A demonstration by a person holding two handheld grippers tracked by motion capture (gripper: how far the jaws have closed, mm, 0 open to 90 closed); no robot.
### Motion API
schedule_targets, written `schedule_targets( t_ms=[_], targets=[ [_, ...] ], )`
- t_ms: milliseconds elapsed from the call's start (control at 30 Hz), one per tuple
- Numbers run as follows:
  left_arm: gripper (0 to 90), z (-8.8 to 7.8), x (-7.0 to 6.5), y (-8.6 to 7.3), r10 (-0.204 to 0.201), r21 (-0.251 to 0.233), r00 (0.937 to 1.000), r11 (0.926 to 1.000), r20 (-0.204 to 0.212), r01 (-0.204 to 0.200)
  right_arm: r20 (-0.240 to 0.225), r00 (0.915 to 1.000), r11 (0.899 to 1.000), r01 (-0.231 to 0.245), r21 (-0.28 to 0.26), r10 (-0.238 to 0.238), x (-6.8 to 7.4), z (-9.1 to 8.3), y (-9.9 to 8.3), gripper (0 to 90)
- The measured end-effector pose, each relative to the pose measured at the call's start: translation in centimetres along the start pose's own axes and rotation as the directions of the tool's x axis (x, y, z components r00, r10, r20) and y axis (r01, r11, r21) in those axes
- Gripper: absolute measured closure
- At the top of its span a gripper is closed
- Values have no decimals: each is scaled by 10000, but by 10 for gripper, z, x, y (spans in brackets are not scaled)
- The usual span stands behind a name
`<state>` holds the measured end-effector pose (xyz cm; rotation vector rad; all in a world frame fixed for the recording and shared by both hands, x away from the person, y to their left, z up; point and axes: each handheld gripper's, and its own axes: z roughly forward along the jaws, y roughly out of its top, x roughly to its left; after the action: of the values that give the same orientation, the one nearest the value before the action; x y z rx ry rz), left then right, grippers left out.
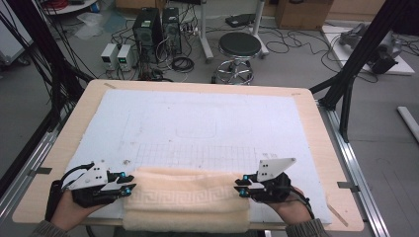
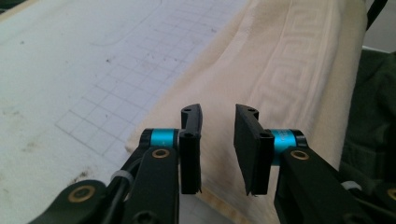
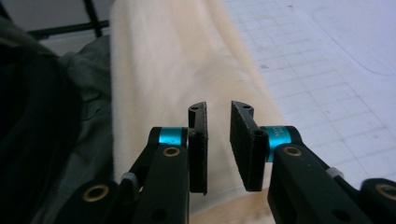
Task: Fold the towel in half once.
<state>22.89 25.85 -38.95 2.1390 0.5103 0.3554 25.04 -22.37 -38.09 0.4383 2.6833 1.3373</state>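
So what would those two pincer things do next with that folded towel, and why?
Probably ease both forward and shut the jaws on the towel's two ends. The left gripper and right gripper sit at opposite ends of the folded cream towel, jaws slightly apart with no cloth pinched between them, so neither has a hold yet.

No readable text, brand, number or sign stood anywhere in these pictures. The cream towel (image 1: 185, 200) along the near edge of the tabletop (image 1: 316, 148) bore only a woven key-pattern band, no letters. The white mat (image 1: 197, 123) carried a ruled grid and faint outlines, no figures. A faint mark on a blue collar in the right gripper view was too blurred to read.
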Motion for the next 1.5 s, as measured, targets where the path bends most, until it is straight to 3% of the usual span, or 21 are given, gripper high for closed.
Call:
schedule_targets(
  t_ms=[133, 333, 467, 567, 667, 767, 867, 933, 1033, 1267, 1400, 1500],
  targets=[
    [674, 11, 14, -4, -306, 47, 9990, 9995, -320, 307, 315, 9989, 9993, -361, 90, 358, -18, 8, -3, 687],
    [660, 40, 39, -14, -1037, 297, 9912, 9939, -827, 1065, 784, 9917, 9937, -1052, 397, 1018, -47, 23, -14, 635],
    [636, 53, 48, -16, -1080, 676, 9889, 9910, -1026, 1152, 1092, 9861, 9888, -1332, 678, 1253, -61, 29, -20, 630],
    [615, 59, 49, -17, -1033, 909, 9898, 9895, -977, 1122, 931, 9843, 9841, -1574, 823, 1497, -66, 35, -25, 604],
    [584, 61, 47, -20, -966, 1062, 9923, 9888, -781, 1046, 435, 9859, 9818, -1649, 944, 1614, -62, 38, -27, 560],
    [533, 61, 50, -22, -1487, 1069, 9865, 9821, -680, 1554, 102, 9851, 9786, -1720, 1130, 1719, -58, 39, -31, 544],
    [550, 61, 54, -24, -2047, 1096, 9781, 9720, -390, 2078, -66, 9817, 9731, -1877, 1333, 1903, -57, 41, -38, 599],
    [706, 60, 53, -22, -1964, 1198, 9805, 9733, -52, 1956, -313, 9820, 9753, -1809, 1268, 1863, -56, 41, -39, 752],
    [821, 61, 48, -18, -1504, 1308, 9884, 9797, -227, 1521, -236, 9894, 9812, -1390, 1339, 1434, -53, 42, -35, 807],
    [847, 59, 51, -9, -1343, 847, 9863, 9862, -962, 1425, 243, 9920, 9841, -1261, 1248, 1240, -56, 38, -28, 830],
    [849, 62, 58, 5, -1202, 723, 9839, 9888, -1323, 1306, 696, 9906, 9873, -1246, 982, 1181, -67, 35, -20, 846],
    [851, 67, 68, 16, -1207, 610, 9776, 9892, -1724, 1329, 912, 9899, 9848, -1196, 1263, 1085, -76, 37, -12, 853]
  ],
)
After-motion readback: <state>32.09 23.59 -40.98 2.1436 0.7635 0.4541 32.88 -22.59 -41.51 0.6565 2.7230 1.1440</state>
